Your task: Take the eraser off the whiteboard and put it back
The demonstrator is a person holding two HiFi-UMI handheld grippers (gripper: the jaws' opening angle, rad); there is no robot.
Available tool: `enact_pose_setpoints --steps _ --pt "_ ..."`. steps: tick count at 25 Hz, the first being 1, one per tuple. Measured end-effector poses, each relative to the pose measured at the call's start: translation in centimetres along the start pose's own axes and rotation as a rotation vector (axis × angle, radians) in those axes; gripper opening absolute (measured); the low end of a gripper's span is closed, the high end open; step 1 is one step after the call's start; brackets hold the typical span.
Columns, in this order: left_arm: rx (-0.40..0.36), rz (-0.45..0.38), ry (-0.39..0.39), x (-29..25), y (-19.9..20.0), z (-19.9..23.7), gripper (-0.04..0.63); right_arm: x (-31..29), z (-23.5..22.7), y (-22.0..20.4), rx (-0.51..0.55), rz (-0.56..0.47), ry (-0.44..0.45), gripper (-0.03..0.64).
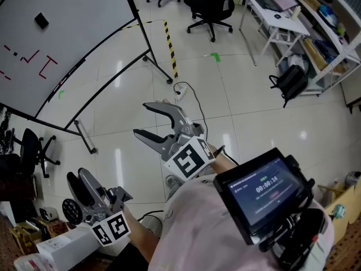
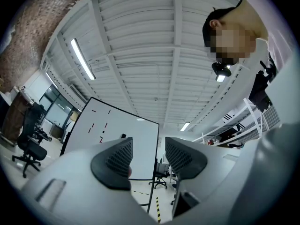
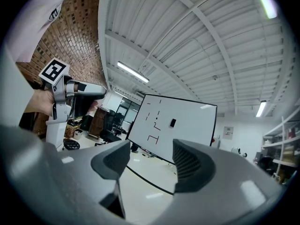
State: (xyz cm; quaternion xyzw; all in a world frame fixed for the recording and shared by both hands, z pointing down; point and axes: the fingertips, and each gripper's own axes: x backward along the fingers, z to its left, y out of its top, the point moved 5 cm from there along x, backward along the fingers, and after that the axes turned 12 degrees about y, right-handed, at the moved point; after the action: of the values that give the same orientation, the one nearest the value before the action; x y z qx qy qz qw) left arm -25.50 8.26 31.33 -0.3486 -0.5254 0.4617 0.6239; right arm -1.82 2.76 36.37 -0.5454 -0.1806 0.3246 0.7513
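**Eraser up on the board, both grippers empty**

The person stands well back from the whiteboard (image 1: 73,33), so both tools only point towards it. The eraser (image 1: 41,20) clings to the board at the upper left of the head view, well apart from either tool. The right gripper (image 1: 141,118), mid-frame, has its jaws spread wide, probably readied for the reach. The left gripper (image 1: 76,175), lower left, is clenched on nothing and looks idle.

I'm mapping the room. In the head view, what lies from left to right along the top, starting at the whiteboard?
whiteboard carrying the eraser → striped floor tape → black office chair → white desk
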Motion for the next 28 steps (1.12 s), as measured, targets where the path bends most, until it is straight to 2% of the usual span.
enact_pose_setpoints --steps 14,18,22,28 --pt "-0.005 0.01 0.011 0.2 -0.6 0.0 0.209 0.4 -0.1 -0.6 -0.008 -0.006 -0.001 0.278" --pt "-0.003 0.015 0.013 0.2 -0.9 0.1 0.209 0.4 -0.2 -0.5 -0.007 -0.058 -0.007 0.278" --pt "-0.001 0.02 0.013 0.1 -1.1 0.1 0.209 0.5 -0.5 -0.6 -0.017 -0.044 -0.009 0.278" --pt "-0.002 0.033 0.002 0.7 -1.7 -1.1 0.209 2.0 -1.0 -1.5 -0.015 -0.076 -0.024 0.278"
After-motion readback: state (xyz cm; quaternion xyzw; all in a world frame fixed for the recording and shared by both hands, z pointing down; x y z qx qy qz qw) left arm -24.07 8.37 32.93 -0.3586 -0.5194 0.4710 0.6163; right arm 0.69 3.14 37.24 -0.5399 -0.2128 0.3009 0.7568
